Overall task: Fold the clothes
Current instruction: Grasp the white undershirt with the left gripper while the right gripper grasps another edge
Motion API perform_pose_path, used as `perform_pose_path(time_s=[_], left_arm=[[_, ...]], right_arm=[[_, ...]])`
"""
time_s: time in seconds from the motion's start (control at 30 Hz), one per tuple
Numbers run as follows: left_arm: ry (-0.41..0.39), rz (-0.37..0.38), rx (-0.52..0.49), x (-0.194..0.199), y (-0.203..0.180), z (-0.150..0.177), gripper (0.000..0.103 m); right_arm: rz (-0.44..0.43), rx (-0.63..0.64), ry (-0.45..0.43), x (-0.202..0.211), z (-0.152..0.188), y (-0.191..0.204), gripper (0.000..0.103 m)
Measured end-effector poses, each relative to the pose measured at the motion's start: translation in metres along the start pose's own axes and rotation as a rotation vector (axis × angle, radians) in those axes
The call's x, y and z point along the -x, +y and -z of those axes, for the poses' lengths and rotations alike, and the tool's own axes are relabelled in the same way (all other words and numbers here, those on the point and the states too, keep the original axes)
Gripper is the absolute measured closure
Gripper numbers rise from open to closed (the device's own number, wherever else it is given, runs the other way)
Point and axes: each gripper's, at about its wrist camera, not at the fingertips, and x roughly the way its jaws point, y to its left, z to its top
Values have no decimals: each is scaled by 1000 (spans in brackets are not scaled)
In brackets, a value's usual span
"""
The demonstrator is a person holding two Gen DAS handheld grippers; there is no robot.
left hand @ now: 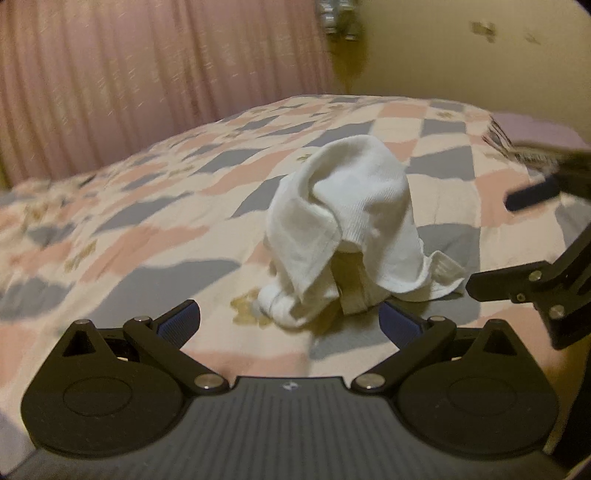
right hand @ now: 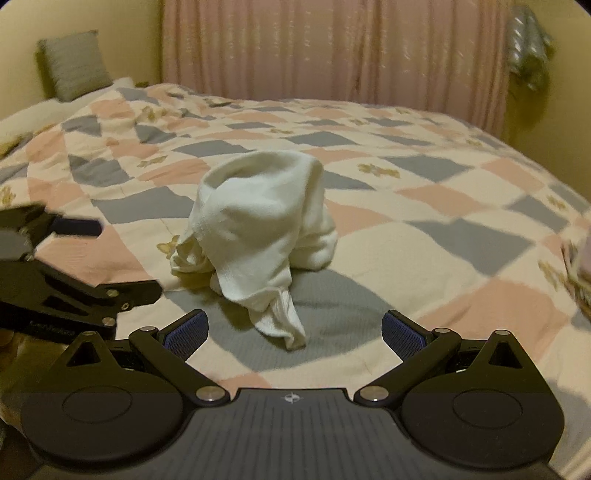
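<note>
On my far left in the right wrist view, a grey cushion [right hand: 75,64] leans against the yellow wall [right hand: 22,22] at the head of the bed. The patchwork bedspread [right hand: 424,192], in pink, grey and cream diamonds, covers everything I can see of the mattress, and a pink curtain [right hand: 332,48] hangs behind it.

My left gripper [left hand: 290,319] hovers low over the bedspread with its jaws spread wide and nothing between them; the blue pads [left hand: 181,319] sit well apart. From the right wrist camera I see that same gripper coming in at the left edge, its black fingers apart and just short of the cloth.

In the middle lies the white garment [left hand: 347,221], bunched into an upright heap on the bedspread rather than spread flat. Its top stands up like a hood, folds droop down the sides, and a hemmed edge trails out at the bottom. It sits just ahead of both grippers, touching neither as far as I can tell, though its lower folds come very near my left gripper's right pad.

My right gripper [right hand: 293,330] is likewise released, jaws wide and empty, pointing at the heap's trailing end. At the far right of the left wrist view, a striped cloth [left hand: 498,142], blurred, lies at the bed's edge.
</note>
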Motion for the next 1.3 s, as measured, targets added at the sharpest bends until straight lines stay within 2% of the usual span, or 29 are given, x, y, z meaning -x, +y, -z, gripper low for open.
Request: perform_pose_path(time_s=[0.03, 0.1, 0.13, 0.23, 0.27, 0.3, 0.37, 0.5, 0.53, 0.57, 0.6, 0.63, 0.73, 0.87, 1.17, 1.3], left_arm=[[-6, 9, -33, -5, 0, -1, 2], [-14, 39, -94, -14, -1, -2, 11], [-17, 50, -117, -18, -1, -3, 13], [-31, 75, -181, -29, -2, -4, 27], [-36, 80, -203, -33, -3, -4, 33], [-39, 86, -224, -36, -3, -4, 45], [-40, 99, -251, -42, -5, -3, 62], [-33, 138, -257, -47, -4, -3, 89], [-39, 138, -253, -46, -2, -3, 90], [-44, 137, -249, -45, 0, -4, 94], [-51, 135, -244, -43, 2, -5, 95], [-62, 130, -240, -40, 5, -7, 95], [-101, 103, -230, -27, 17, -19, 97], [-169, 66, -201, -2, 37, -45, 97], [-378, 10, -190, 83, 54, -108, 97], [-442, 7, -198, 102, 53, -134, 97]], right_arm=[[-6, 32, -3, -3, -1, 1, 0], [-21, 110, -9, -9, -2, 5, 2], [-27, 160, -9, -12, -2, 7, 7], [-39, 307, -9, -21, 2, 16, 19], [-41, 354, -9, -23, 4, 19, 23], [-42, 395, -8, -27, 5, 22, 26], [-39, 452, -7, -34, 7, 27, 40], [-41, 508, 15, -49, 9, 32, 46], [-43, 515, 21, -53, 9, 33, 52], [-47, 516, 29, -56, 9, 33, 66], [-53, 512, 37, -57, 9, 32, 76], [-54, 504, 38, -58, 8, 31, 97], [-47, 478, 1, -50, 3, 26, 99], [-16, 432, -101, -20, -15, 18, 100], [39, 311, -358, 88, -58, -5, 100], [66, 273, -442, 128, -68, -14, 100]])
